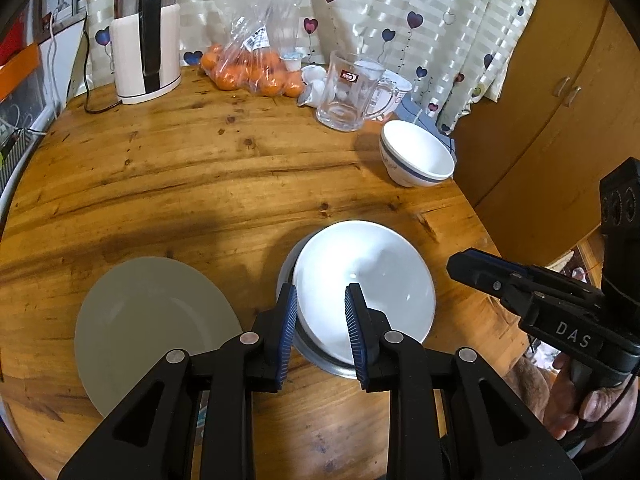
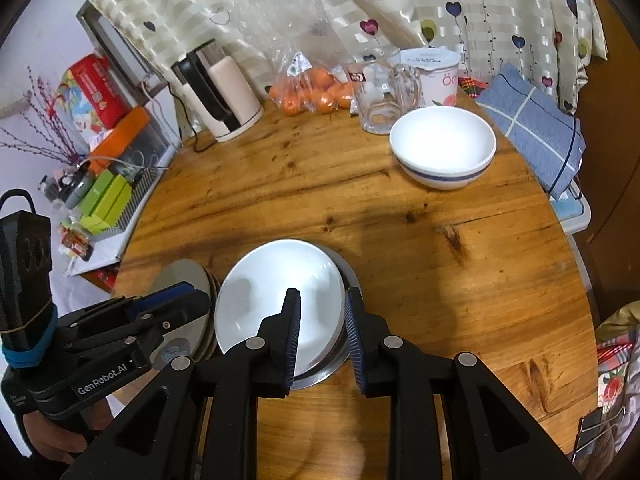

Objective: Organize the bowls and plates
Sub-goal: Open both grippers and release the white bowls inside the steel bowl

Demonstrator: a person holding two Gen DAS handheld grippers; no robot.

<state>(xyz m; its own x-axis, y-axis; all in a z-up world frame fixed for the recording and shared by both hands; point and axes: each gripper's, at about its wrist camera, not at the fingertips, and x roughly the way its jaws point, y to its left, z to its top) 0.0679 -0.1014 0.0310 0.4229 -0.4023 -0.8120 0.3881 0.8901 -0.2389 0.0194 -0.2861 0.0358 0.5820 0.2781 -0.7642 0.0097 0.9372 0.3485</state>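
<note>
Left wrist: both grippers' fingers parted, hovering over white bowl; right gripper alongside.

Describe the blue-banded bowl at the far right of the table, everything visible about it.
The blue-banded bowl is white, glossy, ceramic-looking, with a dark blue stripe around its outer wall and a narrower foot. It stands upright and empty on the wooden table, near the far right edge. Closest to it are the glass mug behind it and the folded blue cloth to its right; whether it touches either I cannot tell. Neither gripper is near it.
</note>
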